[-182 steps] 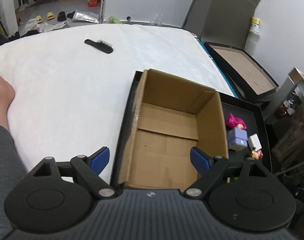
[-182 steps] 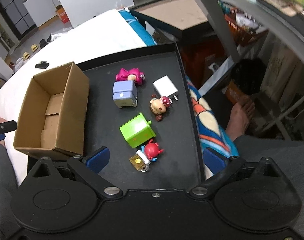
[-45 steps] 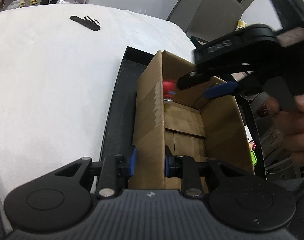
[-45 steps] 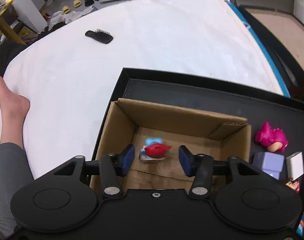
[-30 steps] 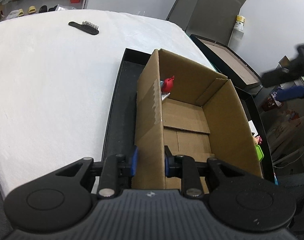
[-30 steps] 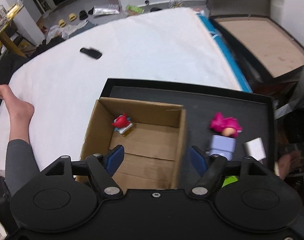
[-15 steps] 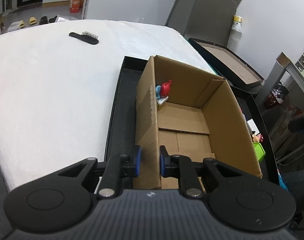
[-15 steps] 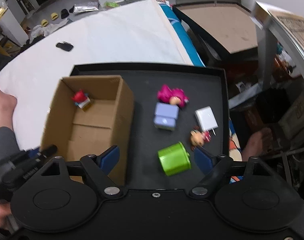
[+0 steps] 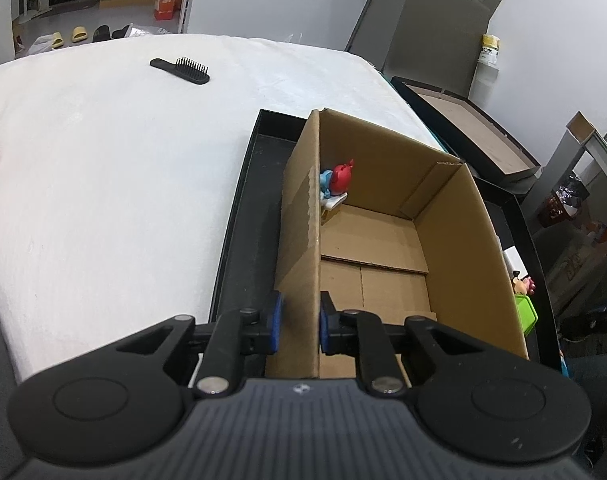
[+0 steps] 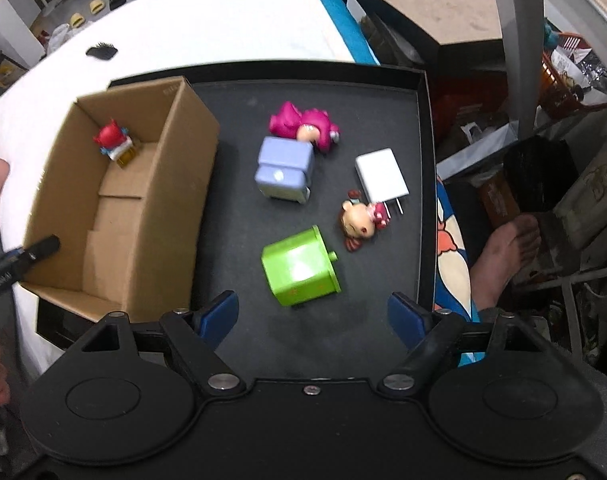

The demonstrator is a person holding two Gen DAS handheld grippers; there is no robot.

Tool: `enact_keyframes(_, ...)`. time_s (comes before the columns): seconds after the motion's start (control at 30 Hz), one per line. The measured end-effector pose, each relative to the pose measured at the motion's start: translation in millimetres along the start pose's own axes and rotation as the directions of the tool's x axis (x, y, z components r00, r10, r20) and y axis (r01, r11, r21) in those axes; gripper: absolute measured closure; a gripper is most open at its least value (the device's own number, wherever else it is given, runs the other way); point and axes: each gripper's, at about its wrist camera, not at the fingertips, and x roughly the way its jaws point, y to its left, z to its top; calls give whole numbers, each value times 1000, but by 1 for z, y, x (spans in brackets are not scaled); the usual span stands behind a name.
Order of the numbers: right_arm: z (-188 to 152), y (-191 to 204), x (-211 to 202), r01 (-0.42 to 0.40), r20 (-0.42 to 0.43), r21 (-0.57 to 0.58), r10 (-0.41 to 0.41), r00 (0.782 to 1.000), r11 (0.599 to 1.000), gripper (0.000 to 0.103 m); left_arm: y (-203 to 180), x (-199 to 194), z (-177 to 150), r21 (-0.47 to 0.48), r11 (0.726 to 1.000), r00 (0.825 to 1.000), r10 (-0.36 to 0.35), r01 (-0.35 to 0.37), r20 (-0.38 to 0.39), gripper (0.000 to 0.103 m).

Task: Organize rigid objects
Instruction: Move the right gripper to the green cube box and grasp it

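Observation:
A cardboard box (image 9: 455,240) stands on the left part of a black tray (image 10: 239,216). My left gripper (image 9: 299,322) is shut on the box's left wall near its front corner. A red and blue figure (image 9: 337,184) lies in the box's far left corner; it also shows in the right wrist view (image 10: 113,140). My right gripper (image 10: 313,314) is open and empty above the tray, just in front of a green box (image 10: 299,268). Beyond it lie a small brown-haired doll (image 10: 359,222), a white charger (image 10: 381,178), a lavender toy (image 10: 285,170) and a pink figure (image 10: 303,124).
The tray rests on a white bed (image 9: 103,168) with a black hairbrush (image 9: 181,71) far back. A second dark tray (image 9: 467,132) and shelving (image 10: 543,40) lie to the right. A bare foot (image 10: 507,248) is right of the tray.
My right gripper has moved right and back from over the box to over the loose toys, opening wider. My left gripper stays shut on the box wall.

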Motion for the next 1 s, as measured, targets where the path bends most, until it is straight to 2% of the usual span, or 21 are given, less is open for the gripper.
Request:
enact_keyframes(0.43, -4, 6, 47, 26, -74, -82, -32, 997, 996, 18, 1, 2, -1, 8, 1000, 1000, -3, 3, 1, 86)
enact_keyframes(0.6, -1, 4, 63, 31, -99, -70, -37, 994, 997, 18, 3, 3, 0, 3, 1000, 1000, -8, 8, 0, 86)
enact_keyframes(0.7, 3, 5, 69, 40, -85, -70, -46, 995, 997, 18, 3, 4, 0, 2, 1000, 1000, -11, 11, 1, 85)
enact_keyframes(0.77, 4, 7, 72, 39, -70, -83, -45, 997, 996, 23, 4, 4, 0, 0, 1000, 1000, -14, 14, -2, 85)
enact_keyframes(0.8, 4, 9, 72, 33, -63, -100, -40, 997, 994, 53, 4, 4, 0, -2, 1000, 1000, -15, 15, -1, 85)
enact_keyframes(1.0, 6, 22, 55, 1, -26, -170, -6, 1000, 985, 54, 4, 4, -1, 0, 1000, 1000, -18, 18, 2, 85)
